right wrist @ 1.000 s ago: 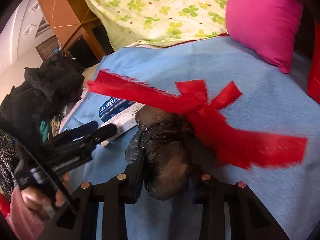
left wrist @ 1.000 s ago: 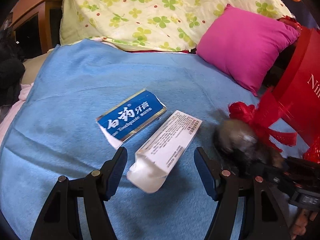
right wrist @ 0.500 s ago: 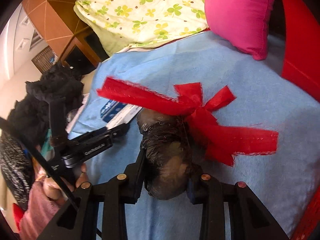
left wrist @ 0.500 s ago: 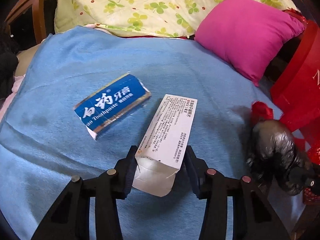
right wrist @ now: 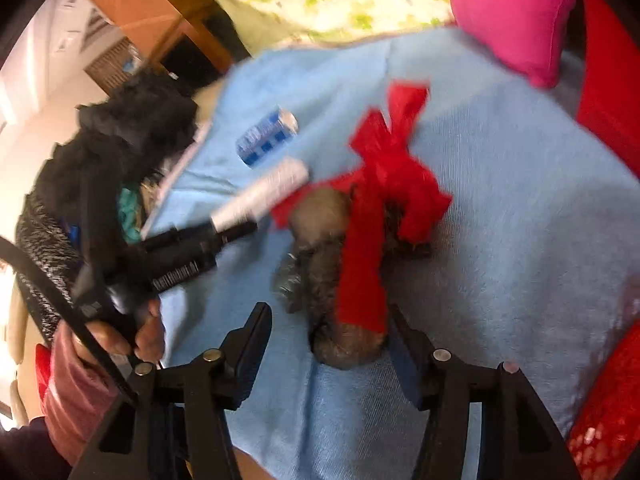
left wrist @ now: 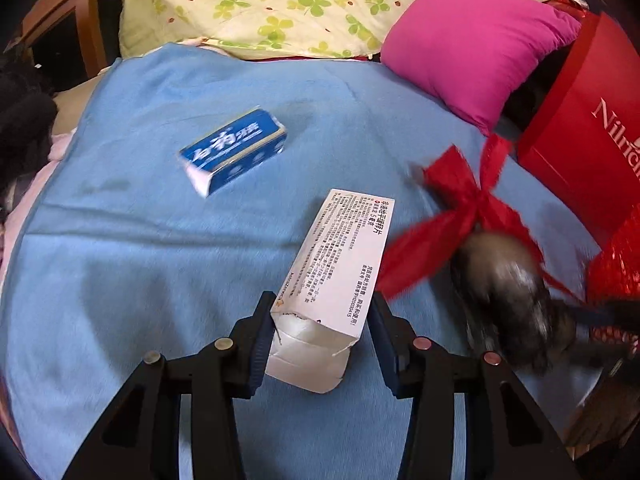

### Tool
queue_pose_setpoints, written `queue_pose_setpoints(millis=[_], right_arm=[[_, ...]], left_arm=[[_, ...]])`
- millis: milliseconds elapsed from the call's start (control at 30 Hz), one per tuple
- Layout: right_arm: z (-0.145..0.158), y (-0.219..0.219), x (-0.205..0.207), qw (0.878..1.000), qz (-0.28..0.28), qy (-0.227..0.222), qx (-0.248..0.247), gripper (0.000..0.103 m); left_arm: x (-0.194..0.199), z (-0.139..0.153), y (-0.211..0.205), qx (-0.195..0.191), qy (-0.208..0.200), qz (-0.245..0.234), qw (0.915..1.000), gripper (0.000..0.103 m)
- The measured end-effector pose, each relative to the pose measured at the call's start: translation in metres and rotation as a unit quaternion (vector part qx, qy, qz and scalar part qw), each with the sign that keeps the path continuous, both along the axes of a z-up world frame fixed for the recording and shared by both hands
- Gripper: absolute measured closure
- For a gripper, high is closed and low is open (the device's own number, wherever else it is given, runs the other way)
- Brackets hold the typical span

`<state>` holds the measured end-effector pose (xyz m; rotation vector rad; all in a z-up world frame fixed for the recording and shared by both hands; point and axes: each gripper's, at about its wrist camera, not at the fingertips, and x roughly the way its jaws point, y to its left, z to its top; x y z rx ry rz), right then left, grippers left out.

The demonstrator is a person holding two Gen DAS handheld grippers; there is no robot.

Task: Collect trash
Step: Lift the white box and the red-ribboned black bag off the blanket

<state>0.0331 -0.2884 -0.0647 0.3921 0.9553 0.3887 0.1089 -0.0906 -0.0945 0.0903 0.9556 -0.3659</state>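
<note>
My left gripper is shut on a white carton with a torn near end, held a little above the blue blanket. A blue toothpaste box lies beyond it on the blanket. My right gripper has its jaws spread; the black wad with a red ribbon bow lies on the blanket between them, blurred. The wad also shows in the left wrist view, with the bow. The left gripper and carton show in the right wrist view.
A pink cushion and a clover-print quilt lie at the back. A red gift bag stands at the right. Dark clothing lies off the blanket's left edge. A wooden cabinet is at the far left.
My left gripper has closed on the white carton and lifted it. My right gripper's jaws have opened and the black wad with its bow now lies on the blanket.
</note>
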Motion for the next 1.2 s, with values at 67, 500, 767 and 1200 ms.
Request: queue_pose_setpoints(millis=[67,500,767,1200], right_arm=[[0.012,-0.010,-0.007,0.999,-0.017,-0.032,0.010,0.042],[-0.007,-0.016,0.077,0.986,-0.157,-0.037,-0.047,0.047],[-0.020,0.003,0.095,0.988,-0.124,-0.039,-0.083,0.064],[0.066,-0.011,-0.004,0.965,-0.157,-0.200,-0.066,0.064]], left_arm=[[-0.004,0.002,0.005,-0.006,0.004,-0.003,1.0000,0.054],[0.019,-0.004,-0.009,-0.008,0.003,-0.026,0.9996,0.039],[0.026,-0.024,-0.018,0.018,0.023,-0.037,0.9989,0.058],[-0.022,0.040,0.012,-0.003,-0.071,0.005,0.9975,0.059]])
